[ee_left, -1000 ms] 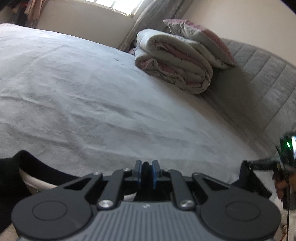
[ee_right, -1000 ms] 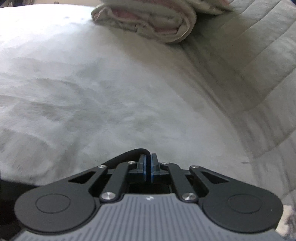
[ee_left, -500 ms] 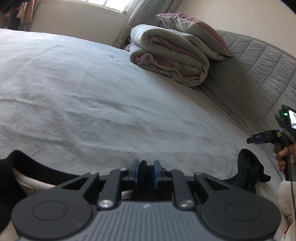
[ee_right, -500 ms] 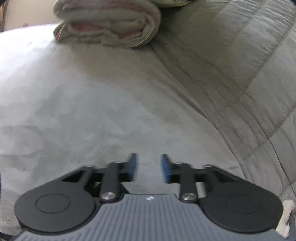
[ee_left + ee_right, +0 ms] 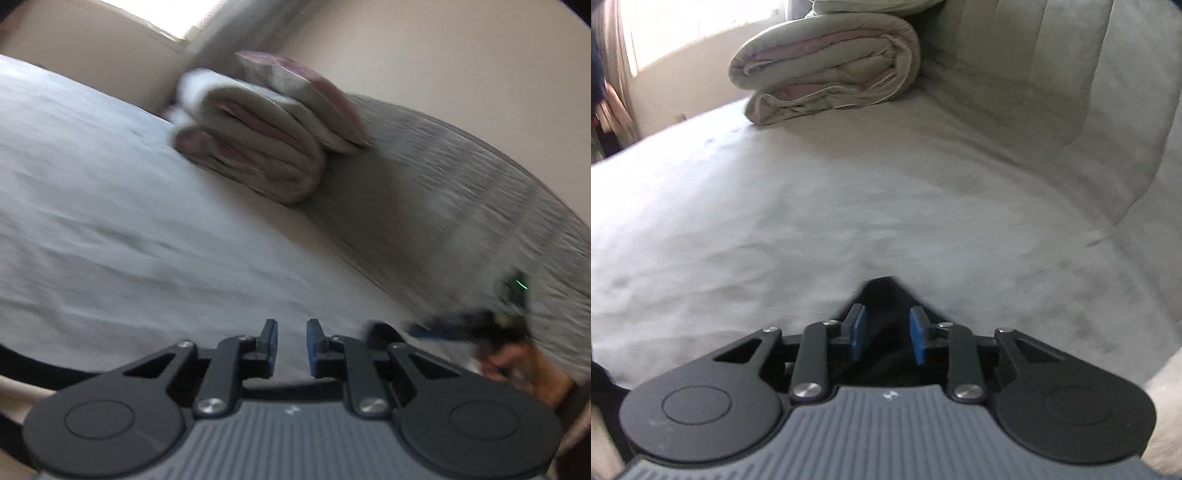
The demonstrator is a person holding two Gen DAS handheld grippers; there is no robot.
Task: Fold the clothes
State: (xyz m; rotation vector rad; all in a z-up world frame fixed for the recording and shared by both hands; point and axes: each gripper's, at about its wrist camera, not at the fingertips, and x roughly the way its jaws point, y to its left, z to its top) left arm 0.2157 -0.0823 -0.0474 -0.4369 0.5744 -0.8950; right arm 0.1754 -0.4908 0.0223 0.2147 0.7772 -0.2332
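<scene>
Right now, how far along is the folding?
Done: nothing here shows a finished fold. In hand: nothing; the left claw and right claw both stand open, with a corner of the black fabric garment lying under the right one on the grey bed sheet. Left: how much folding remains cannot be judged, since most of the garment is hidden.

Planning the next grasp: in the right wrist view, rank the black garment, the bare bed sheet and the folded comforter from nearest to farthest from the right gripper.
1. Black garment: right at the right gripper, between its open jaws.
2. Bed sheet: middle ground, ahead.
3. Folded comforter: far end, upper left, near the headboard.
</scene>
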